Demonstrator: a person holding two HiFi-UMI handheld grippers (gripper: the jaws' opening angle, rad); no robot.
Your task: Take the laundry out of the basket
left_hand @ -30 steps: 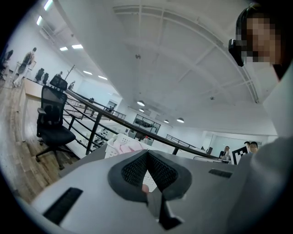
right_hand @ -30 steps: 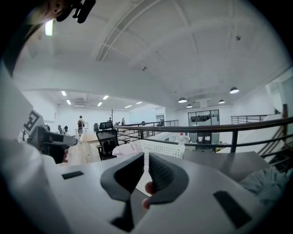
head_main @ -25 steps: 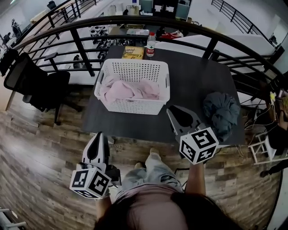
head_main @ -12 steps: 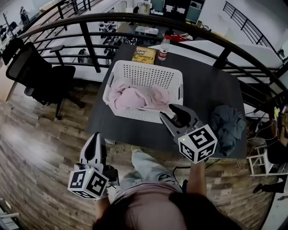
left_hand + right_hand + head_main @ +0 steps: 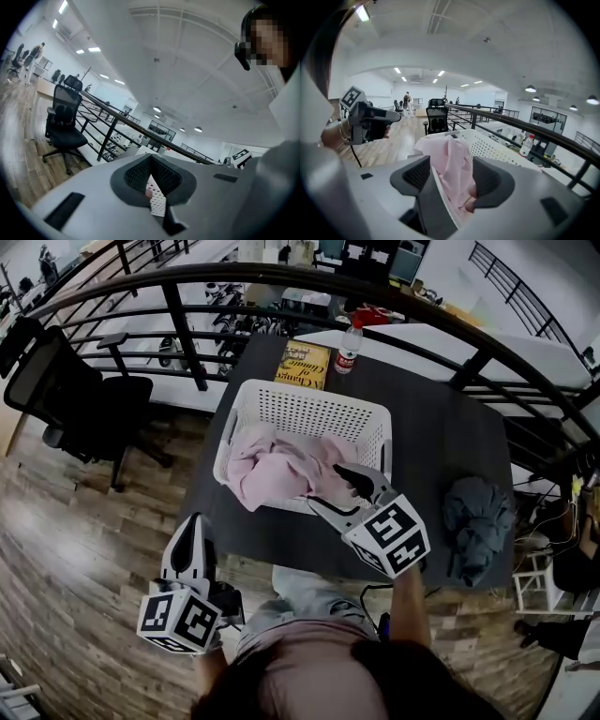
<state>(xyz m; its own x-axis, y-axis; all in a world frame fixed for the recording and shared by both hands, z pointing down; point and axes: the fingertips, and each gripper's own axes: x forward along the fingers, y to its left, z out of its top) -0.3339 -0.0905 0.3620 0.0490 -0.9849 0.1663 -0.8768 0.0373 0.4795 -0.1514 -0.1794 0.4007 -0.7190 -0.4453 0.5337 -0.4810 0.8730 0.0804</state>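
Reach-in step: right tongs point(image 5: 328, 486), jaws just opening, stand apart around pink laundry point(image 5: 277, 470) in the basket point(image 5: 309, 409), not yet pinching; left tongs point(image 5: 192, 521), seemingly together, empty, well short; next needs closing and lifting.

The right hand-held gripper point(image 5: 325, 486) has swung from the right of centre of the head view, where it hung over the near edge of the desk point(image 5: 431, 427) close to the grey cloth heap point(image 5: 478, 512), up and leftward to the basket point(image 5: 314, 413). Its marker cube has rolled over to the left. Its jaws, together at first, have just been opening; they now stand apart over the basket's near right corner, with the rim and the pink laundry point(image 5: 277, 470) between them, unpressed.
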